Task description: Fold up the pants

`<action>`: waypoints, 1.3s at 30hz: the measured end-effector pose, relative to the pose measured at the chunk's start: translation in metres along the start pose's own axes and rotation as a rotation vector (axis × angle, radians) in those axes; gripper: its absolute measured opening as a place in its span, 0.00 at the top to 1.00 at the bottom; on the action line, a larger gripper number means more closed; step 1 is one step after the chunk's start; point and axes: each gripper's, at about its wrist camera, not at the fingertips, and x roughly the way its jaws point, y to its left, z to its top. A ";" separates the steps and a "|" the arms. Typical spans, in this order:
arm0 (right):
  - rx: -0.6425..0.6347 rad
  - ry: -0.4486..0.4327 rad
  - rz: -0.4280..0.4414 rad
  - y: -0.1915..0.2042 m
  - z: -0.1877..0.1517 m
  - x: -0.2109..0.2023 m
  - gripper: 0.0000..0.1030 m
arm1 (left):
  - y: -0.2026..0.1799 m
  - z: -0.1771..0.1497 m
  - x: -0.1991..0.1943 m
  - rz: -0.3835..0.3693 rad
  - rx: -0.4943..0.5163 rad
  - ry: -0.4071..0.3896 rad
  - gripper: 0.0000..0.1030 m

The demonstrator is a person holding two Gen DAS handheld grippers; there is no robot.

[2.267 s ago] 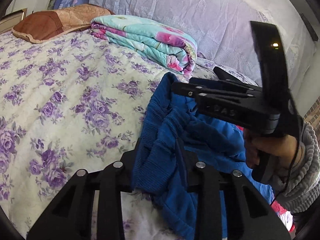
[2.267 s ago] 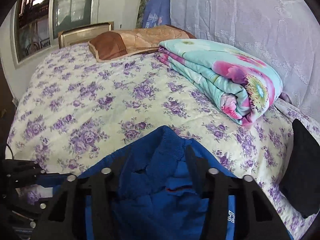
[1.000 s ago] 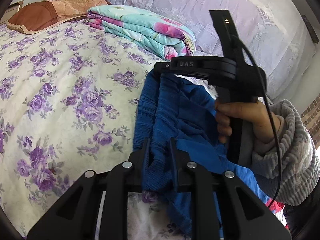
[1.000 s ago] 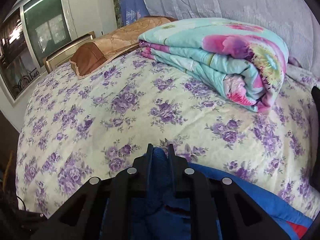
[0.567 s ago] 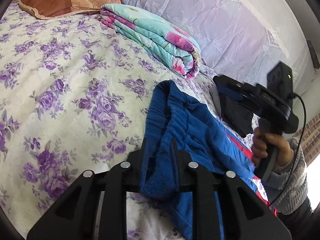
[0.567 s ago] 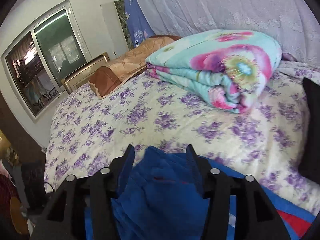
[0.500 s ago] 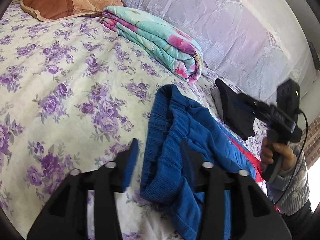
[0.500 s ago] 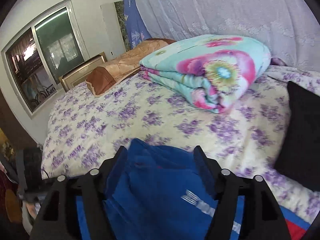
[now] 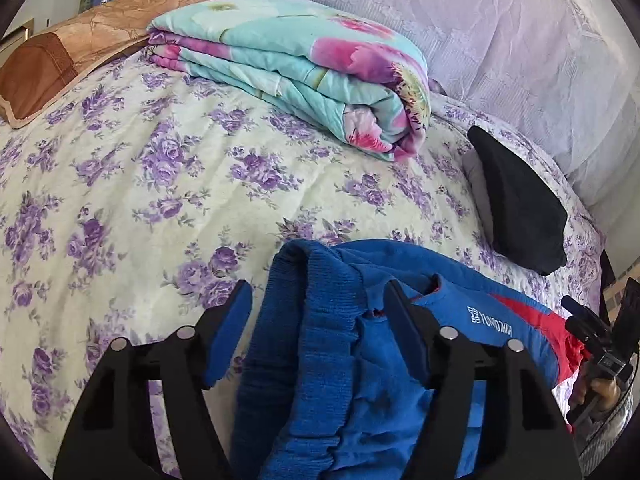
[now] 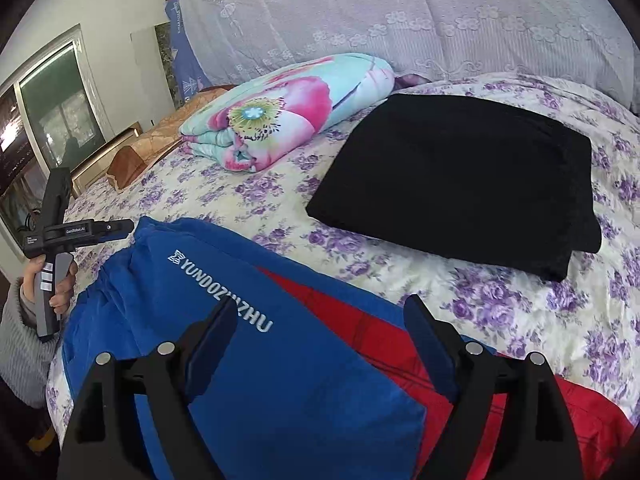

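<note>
One bed (image 9: 120,184) with purple-flower cover carries everything. Folded floral quilt (image 9: 304,68) at the far side, brown pillow (image 9: 80,44) beyond it. Blue-and-red pants (image 10: 248,344) lie bunched on the near edge, ribbed waistband (image 9: 312,344) up front. Folded black garment (image 10: 472,184) near the pants, apart. Left gripper (image 9: 318,304) fingers have just opened, moderately apart, waistband between, not pinched. Right gripper (image 10: 320,320) fingers have just opened wide above the pants, holding nothing.
</note>
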 end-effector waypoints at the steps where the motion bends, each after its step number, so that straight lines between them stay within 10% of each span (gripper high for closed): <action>1: 0.009 0.000 0.002 -0.005 0.000 0.000 0.17 | 0.002 0.001 0.003 -0.015 -0.019 0.004 0.46; 6: 0.024 -0.005 0.007 -0.020 0.002 0.004 0.17 | 0.004 0.005 0.012 -0.081 -0.048 0.019 0.78; 18: -0.244 0.094 0.056 -0.033 0.016 0.035 0.21 | 0.003 0.002 0.013 -0.133 0.025 -0.076 0.90; 23: -0.306 0.210 0.071 -0.041 0.010 0.059 0.57 | 0.011 0.002 0.021 -0.150 -0.002 -0.054 0.90; 30: -0.300 0.227 0.105 -0.052 0.000 0.065 0.58 | 0.017 0.005 0.031 -0.172 -0.022 -0.025 0.90; 35: -0.350 0.217 0.032 -0.031 -0.005 0.058 0.95 | 0.019 0.006 0.033 -0.195 -0.033 -0.026 0.90; 39: -0.326 0.164 -0.009 -0.022 -0.001 0.031 0.98 | 0.018 0.006 0.026 -0.216 -0.026 -0.062 0.91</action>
